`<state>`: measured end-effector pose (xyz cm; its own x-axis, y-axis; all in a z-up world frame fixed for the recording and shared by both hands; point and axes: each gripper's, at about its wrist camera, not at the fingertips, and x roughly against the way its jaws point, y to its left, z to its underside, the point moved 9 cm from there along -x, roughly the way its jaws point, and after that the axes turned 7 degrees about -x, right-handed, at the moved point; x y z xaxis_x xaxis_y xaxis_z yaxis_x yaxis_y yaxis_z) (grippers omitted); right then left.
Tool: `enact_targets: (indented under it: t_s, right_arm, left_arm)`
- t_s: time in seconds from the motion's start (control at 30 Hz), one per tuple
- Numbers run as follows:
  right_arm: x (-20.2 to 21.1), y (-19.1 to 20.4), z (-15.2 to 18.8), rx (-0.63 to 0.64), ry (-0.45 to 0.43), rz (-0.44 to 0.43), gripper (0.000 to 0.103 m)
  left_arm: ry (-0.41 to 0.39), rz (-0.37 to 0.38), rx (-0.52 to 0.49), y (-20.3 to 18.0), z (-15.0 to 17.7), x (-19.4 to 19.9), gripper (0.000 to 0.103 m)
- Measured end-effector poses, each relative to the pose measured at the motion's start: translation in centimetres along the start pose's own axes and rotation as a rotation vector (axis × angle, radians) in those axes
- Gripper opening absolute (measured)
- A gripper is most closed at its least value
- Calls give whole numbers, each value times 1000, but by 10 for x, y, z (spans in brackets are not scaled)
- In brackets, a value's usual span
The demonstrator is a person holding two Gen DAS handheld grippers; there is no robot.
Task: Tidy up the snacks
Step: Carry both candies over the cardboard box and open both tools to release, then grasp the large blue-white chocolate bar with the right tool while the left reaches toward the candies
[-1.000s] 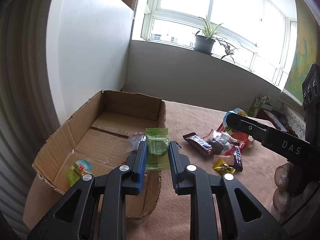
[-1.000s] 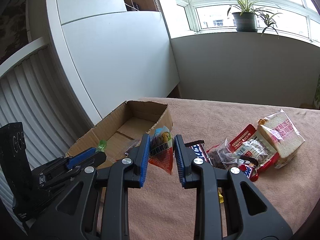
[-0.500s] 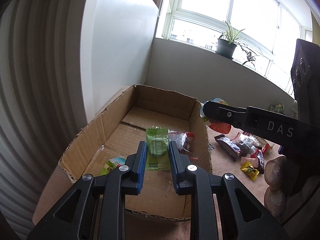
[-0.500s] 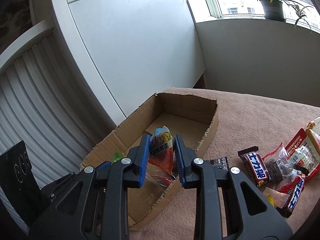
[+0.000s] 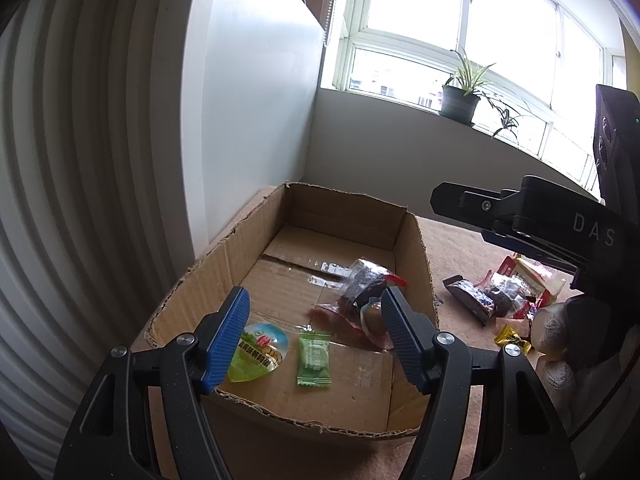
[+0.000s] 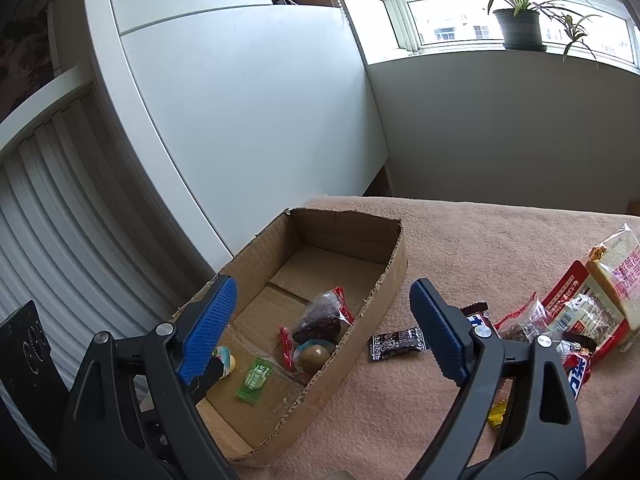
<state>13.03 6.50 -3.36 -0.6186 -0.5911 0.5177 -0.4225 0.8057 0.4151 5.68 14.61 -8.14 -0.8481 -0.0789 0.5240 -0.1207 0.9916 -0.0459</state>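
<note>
Both tongs are spread wide with nothing between the blue pads. The left gripper [image 5: 314, 336] hangs over the near end of the cardboard box [image 5: 224, 256], and the right gripper [image 6: 320, 332] is above the box's right wall, one finger over the inside and the other out over the blanket.

Inside the box, right under the left one, there's a green candy [image 5: 314, 360] lying flat on the cardboard floor, touching neither finger. Just to its left is a jelly cup [image 5: 260, 350] with a green label, partly hidden behind the left finger. To its right sits an egg-shaped snack in a clear wrapper [image 6: 315, 356] close against the right wall, and just behind that a clear bag of dark stuff [image 6: 322, 314] with red ends.

Outside the box on the pinkish blanket [image 6: 480, 240] there's a small dark sachet [image 6: 396, 343] lying by itself near the box wall. Further right is the loose pile: a chocolate bar [image 5: 466, 298], a yellow candy [image 5: 510, 338], a red packet [image 6: 576, 308] and a bagged slice of bread [image 6: 616, 268] leaning on the red packet.

Potted plant [image 6: 520, 26] on the windowsill at the back, well away from everything.
</note>
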Motion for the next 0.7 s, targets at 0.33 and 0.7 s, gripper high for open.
enact_targets:
  t_s: [0.33, 0.7]
  right_arm:
    - [30, -34, 5, 21, -27, 89, 91]
    - [69, -108, 3, -7, -44, 196, 91]
  left_arm:
    - [-2, 11, -28, -18, -3, 3, 68]
    - [-15, 59, -91, -62, -8, 5, 68]
